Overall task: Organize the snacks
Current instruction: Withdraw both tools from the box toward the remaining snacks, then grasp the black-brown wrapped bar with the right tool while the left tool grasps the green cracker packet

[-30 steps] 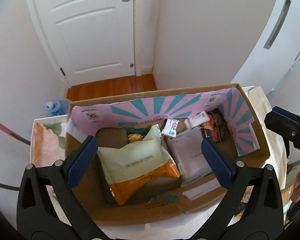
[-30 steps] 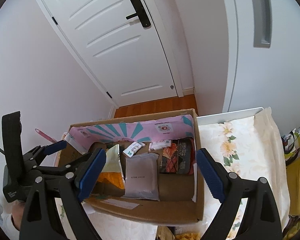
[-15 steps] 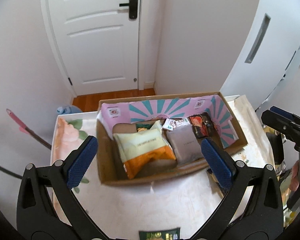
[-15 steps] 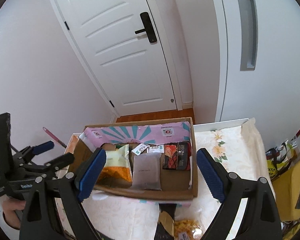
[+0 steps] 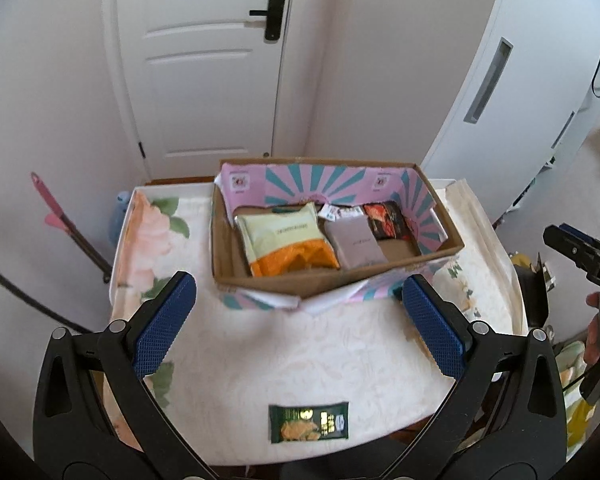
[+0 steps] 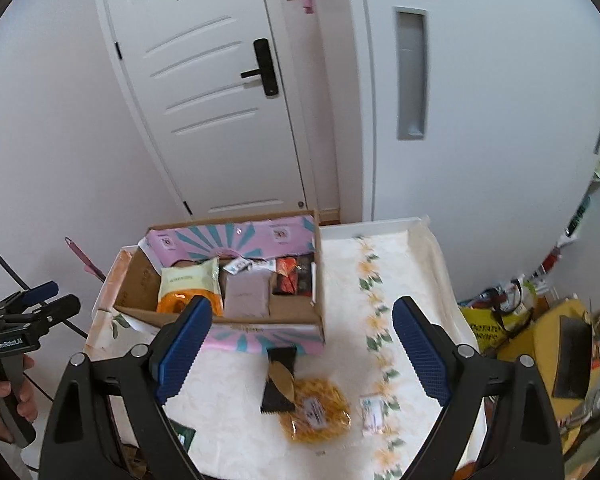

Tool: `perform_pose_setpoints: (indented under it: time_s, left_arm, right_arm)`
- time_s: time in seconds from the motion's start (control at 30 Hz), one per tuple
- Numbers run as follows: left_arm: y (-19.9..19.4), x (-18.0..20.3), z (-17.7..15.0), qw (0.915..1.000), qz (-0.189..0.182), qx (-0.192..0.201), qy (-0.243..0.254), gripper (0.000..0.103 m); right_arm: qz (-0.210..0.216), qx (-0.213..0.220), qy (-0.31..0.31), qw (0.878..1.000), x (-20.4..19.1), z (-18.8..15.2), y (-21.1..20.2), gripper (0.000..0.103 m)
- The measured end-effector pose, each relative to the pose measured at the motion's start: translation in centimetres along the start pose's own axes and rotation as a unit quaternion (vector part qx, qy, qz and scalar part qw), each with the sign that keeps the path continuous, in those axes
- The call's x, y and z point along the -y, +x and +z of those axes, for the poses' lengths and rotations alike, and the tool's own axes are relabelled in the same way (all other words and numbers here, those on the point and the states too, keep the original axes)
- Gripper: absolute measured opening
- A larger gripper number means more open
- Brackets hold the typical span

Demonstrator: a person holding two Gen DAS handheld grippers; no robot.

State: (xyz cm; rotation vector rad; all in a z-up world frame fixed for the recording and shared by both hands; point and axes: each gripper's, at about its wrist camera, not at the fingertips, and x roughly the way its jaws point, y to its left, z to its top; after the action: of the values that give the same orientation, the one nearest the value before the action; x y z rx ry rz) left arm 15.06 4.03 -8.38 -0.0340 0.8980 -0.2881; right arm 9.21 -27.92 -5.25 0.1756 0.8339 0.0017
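Observation:
A cardboard box (image 5: 332,280) with a pink and teal lining stands on the table's far half, also seen in the right wrist view as the box (image 6: 228,318). Inside lie a pale green and orange bag (image 5: 288,236), a grey pouch (image 5: 354,242) and a dark red packet (image 5: 386,220). Loose on the cloth are a green snack packet (image 5: 309,422), a black and gold packet (image 6: 280,380), a yellow bag (image 6: 316,410) and a small white sachet (image 6: 373,414). My left gripper (image 5: 296,320) is open and empty above the cloth. My right gripper (image 6: 300,350) hangs open, empty, over the loose packets.
A floral cloth covers the white table (image 6: 420,280). A white door (image 5: 204,64) and walls stand behind it. A pink-handled tool (image 5: 56,216) leans at the left. Yellow bags and clutter (image 6: 540,332) sit on the floor at the right.
Both grippers have pulled back and up from the box. The box looks smaller and farther, and the loose packets on the near cloth have come into view.

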Motion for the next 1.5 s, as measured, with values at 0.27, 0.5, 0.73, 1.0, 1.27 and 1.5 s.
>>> perform_pose_setpoints:
  time_s: [0.27, 0.5, 0.73, 1.0, 1.27, 1.5]
  left_arm:
    - [-0.3, -1.7, -2.9, 0.9988, 0.006, -0.016, -0.047, 0.103]
    - [1.3, -2.5, -6.5, 0.9937, 0.041, -0.040, -0.097, 0.103]
    - [3.8, -2.4, -12.2, 0.9766, 0.068, -0.090, -0.183, 0.103]
    - [5.7, -0.4, -17.0, 0.9507, 0.096, -0.098, -0.278, 0.102]
    - [7.9, 1.6, -18.6, 0.9322, 0.156, -0.086, -0.315, 0.102]
    - [8.6, 1.9, -19.1, 0.9208, 0.177, -0.072, -0.340, 0.102]
  right_arm:
    - [-0.011, -0.049, -0.035, 0.998, -1.7, -3.2, 1.8, 0.090]
    - [-0.003, -0.100, -0.071, 0.992, -3.1, -6.1, 7.2, 0.075]
    - [0.014, -0.149, -0.100, 0.984, -3.5, -8.4, 12.3, 0.069]
    - [0.034, -0.158, -0.140, 0.977, -3.6, -9.2, 13.9, 0.069]
    - [0.038, -0.145, -0.154, 0.977, -3.2, -9.8, 14.8, 0.068]
    - [0.047, -0.154, -0.179, 0.971, -3.5, -11.4, 16.9, 0.050]
